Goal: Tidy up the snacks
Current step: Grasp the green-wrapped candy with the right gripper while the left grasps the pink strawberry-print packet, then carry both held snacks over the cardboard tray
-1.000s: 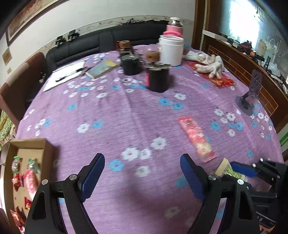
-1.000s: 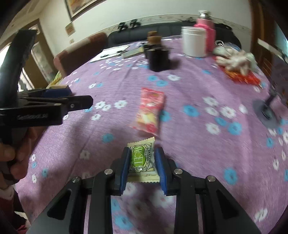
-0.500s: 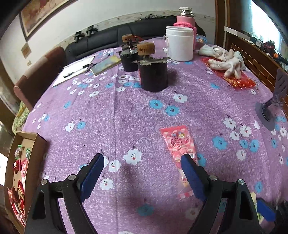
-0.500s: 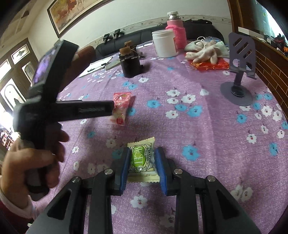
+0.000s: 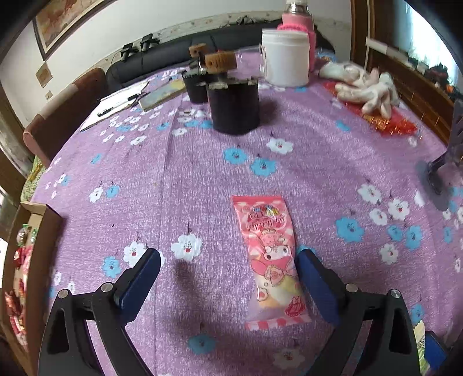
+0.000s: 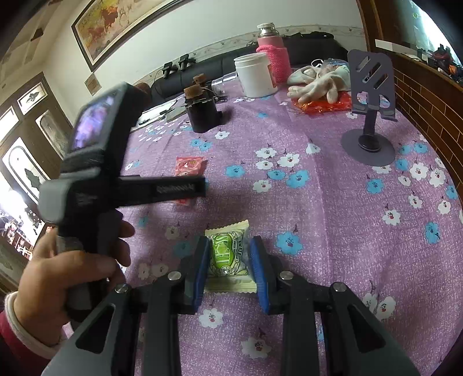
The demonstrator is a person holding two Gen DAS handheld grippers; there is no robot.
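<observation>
A long pink snack packet (image 5: 270,257) lies flat on the purple flowered tablecloth (image 5: 202,173). My left gripper (image 5: 228,274) is open just above it, with the packet's near half beside the right finger (image 5: 315,286). In the right wrist view the left gripper (image 6: 202,185) hovers over the same pink packet (image 6: 189,166). My right gripper (image 6: 230,260) is shut on a small green and white candy packet (image 6: 230,256), held above the cloth. A cardboard box (image 5: 31,219) with several red and green snacks sits at the table's left edge.
Two black pots with cork-stoppered bottles (image 5: 233,104), a white jar (image 5: 285,57) and a pink flask (image 5: 298,26) stand at the back. White gloves (image 5: 364,86) lie on red foil at the right. A grey phone stand (image 6: 369,115) stands at the right. Papers (image 5: 115,104) lie at the far left.
My left gripper has swung right and forward from near the box until it is over the pink packet. My right gripper has kept hold of the green candy packet and risen slightly.
</observation>
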